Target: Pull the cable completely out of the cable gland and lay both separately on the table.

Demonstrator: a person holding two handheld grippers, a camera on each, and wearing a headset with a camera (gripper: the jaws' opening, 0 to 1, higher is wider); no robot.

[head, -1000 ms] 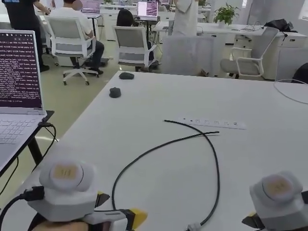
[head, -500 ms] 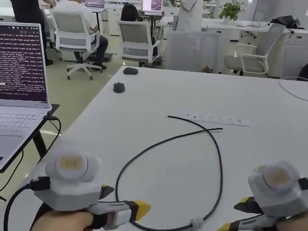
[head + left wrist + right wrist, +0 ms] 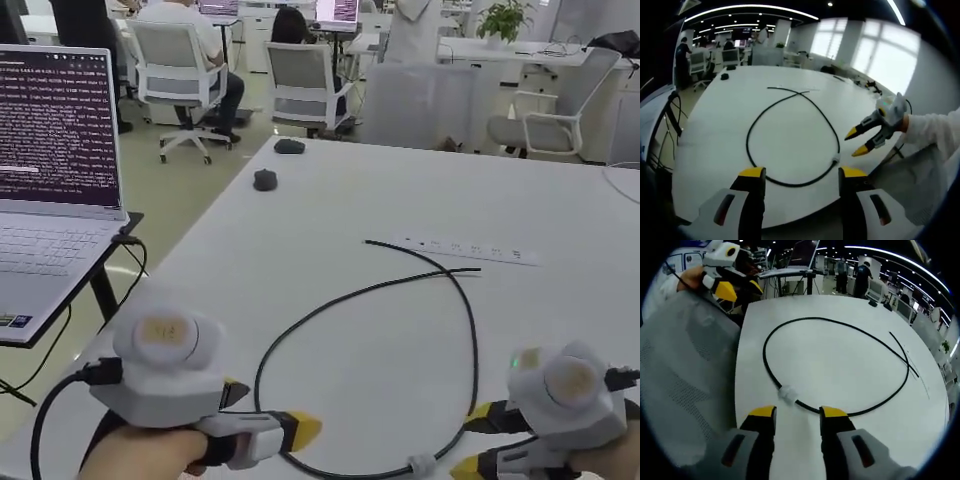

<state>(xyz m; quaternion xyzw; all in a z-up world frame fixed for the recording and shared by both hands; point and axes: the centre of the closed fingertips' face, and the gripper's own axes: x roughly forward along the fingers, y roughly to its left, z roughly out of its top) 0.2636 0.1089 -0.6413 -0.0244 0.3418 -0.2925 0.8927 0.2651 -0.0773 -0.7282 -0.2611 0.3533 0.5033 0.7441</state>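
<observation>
The right gripper (image 3: 470,440) has come nearer the white cable gland (image 3: 420,464) in the head view, jaws wide at its 3 o'clock, while the left gripper (image 3: 270,412) hangs at 9 o'clock. In the left gripper view, the jaws are wide and empty, and the gland is threaded on the looped black cable (image 3: 752,130) on the surface (image 3: 790,75). In the right gripper view, the gland lies just ahead of the spread jaws, towards 11 o'clock.

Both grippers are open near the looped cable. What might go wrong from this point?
The small white cable gland sits near the white table's edge; a clumsy grab by the right gripper might knock it off.
The long black cable crosses itself at the far end; pulling with the left gripper may drag the whole loop unless the gland is held firmly.
</observation>
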